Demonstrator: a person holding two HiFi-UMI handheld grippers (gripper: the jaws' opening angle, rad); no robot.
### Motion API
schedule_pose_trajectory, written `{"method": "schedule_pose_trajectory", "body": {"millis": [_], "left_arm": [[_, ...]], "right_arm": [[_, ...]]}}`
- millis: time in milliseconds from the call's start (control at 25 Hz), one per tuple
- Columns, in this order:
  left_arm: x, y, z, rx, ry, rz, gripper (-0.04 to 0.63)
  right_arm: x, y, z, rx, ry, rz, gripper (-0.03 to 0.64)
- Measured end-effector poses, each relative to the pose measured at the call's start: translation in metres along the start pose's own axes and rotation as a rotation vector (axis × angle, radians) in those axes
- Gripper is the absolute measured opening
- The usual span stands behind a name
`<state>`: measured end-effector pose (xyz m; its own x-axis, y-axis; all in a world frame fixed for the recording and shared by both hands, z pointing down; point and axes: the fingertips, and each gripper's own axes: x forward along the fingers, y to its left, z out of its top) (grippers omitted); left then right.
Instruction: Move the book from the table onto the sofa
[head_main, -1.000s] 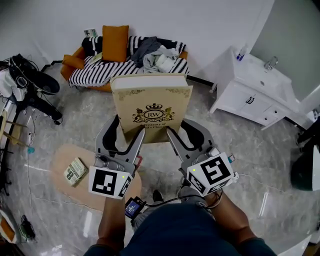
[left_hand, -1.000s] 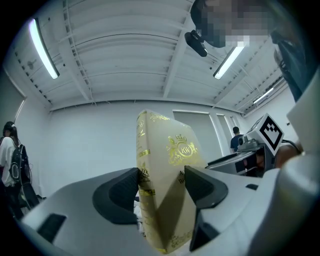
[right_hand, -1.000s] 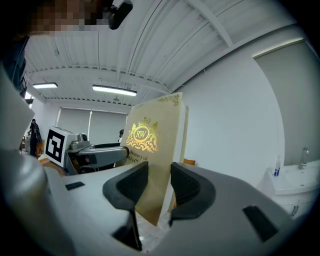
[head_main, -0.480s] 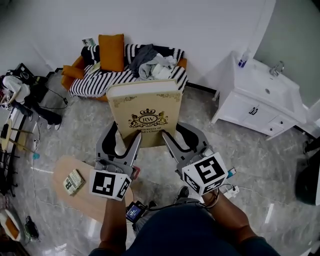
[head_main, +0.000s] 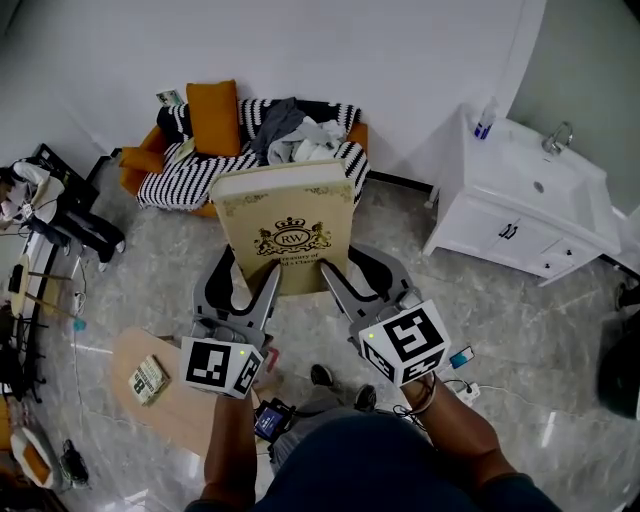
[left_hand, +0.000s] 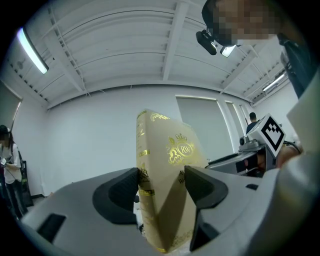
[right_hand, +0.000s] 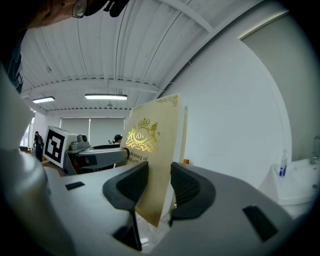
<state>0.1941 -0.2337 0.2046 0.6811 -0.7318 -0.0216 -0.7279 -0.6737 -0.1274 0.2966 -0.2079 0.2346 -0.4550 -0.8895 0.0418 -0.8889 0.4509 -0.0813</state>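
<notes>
Obs.: you hold the book (head_main: 288, 230) in the air between both grippers, over the grey floor and well clear of the table (head_main: 190, 405), which sits low on your left.

Left gripper (head_main: 254, 276): clamped on the book's lower left corner, on the spine side. Its own view shows one pad (left_hand: 125, 192) against the spine and the other on the front cover.

Right gripper (head_main: 346, 272): clamped on the lower right corner, on the page-edge side, with a pad on each face of the cover.

Attitude: the book stands roughly upright with the crest cover facing you. Its long axis runs up and away from the fingertips. The exact tilt is hard to judge from the steep head view.

Key relation: the sofa (head_main: 180, 175) lies straight beyond the book's far top edge, against the wall and slightly to your left. The book's top edge overlaps the sofa front in the head view, but they look well apart. Both grippers sit side by side, neither clearly nearer.

Landing zone: an orange cushion (head_main: 213, 118) and a heap of clothes (head_main: 300, 135) take up much of the seat. The striped throw (head_main: 195, 172) between and in front of them looks like the freest patch.

Risk: both grips are on the bottom corners, so the book is top-heavy and may tip forward as you lower it.
</notes>
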Motion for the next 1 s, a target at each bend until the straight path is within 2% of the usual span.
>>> {"method": "schedule_pose_trajectory", "body": {"millis": [280,680,880,1000], "left_arm": [[0.059,0.022,-0.026,-0.030,0.003,-0.040,0.278],[0.147,0.098,-0.040,-0.061,-0.004,-0.102,0.278],[0.224,0.134,-0.050,-0.090,0.024,-0.127,0.278],[0.242,0.141,-0.066,-0.097,0.032,-0.124,0.278]], "right_arm": [[0.041,-0.045,-0.013,0.001,0.025,-0.041,0.151],[0.137,-0.097,-0.005,-0.001,0.052,-0.104,0.151],[0.196,-0.155,0.000,0.023,0.082,-0.131,0.151],[0.211,-0.170,-0.012,0.028,0.090,-0.128,0.151]]}}
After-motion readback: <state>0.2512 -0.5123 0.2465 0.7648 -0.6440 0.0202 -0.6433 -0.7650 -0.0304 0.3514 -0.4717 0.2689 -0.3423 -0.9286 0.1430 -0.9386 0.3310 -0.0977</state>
